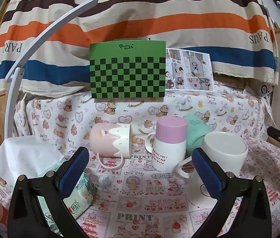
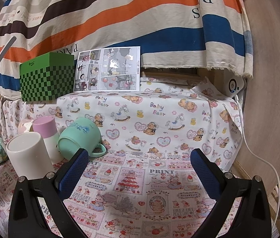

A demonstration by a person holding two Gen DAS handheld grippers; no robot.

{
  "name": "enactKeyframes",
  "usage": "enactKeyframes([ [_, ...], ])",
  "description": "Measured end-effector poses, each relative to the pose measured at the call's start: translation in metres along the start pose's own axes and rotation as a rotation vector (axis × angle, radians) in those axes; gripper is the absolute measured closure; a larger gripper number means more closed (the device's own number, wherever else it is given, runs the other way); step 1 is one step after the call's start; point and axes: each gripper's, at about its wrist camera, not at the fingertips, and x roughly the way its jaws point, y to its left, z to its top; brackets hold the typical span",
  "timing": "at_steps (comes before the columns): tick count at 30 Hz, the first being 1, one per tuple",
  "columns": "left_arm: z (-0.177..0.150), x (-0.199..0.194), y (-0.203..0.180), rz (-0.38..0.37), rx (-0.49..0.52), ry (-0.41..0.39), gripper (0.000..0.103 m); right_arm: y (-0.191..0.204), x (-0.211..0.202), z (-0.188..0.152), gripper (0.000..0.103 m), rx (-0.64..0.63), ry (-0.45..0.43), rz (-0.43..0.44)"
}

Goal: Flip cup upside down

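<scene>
Several cups stand together on the patterned cloth. A pink-and-white mug (image 1: 111,141) lies on its side, handle toward me. A white cup with a lilac base (image 1: 169,144) stands upside down. A mint green mug (image 1: 196,132) lies tilted behind it; it also shows in the right wrist view (image 2: 79,138). A plain white mug (image 1: 224,150) stands upside down; it also shows in the right wrist view (image 2: 28,156). My left gripper (image 1: 140,170) is open and empty, just short of the cups. My right gripper (image 2: 140,170) is open and empty, right of the cups.
A tissue pack (image 1: 40,164) lies at the front left. A green checkered box (image 1: 128,69) and a comic sheet (image 1: 189,69) stand at the back on a raised ledge. A white lamp arm (image 1: 27,59) curves up at left. A white cable (image 2: 259,154) runs along the right edge.
</scene>
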Motion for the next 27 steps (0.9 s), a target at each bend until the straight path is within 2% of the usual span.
enactKeyframes([
  [11, -0.002, -0.002, 0.0047, 0.042, -0.015, 0.0, 0.0, -0.0012, -0.0006, 0.0003, 0.0, 0.0, -0.002, -0.002],
  [27, -0.0012, -0.0019, 0.0032, 0.043, -0.008, 0.006, 0.0, -0.0015, 0.0003, 0.0001, 0.0, 0.003, -0.001, -0.005],
])
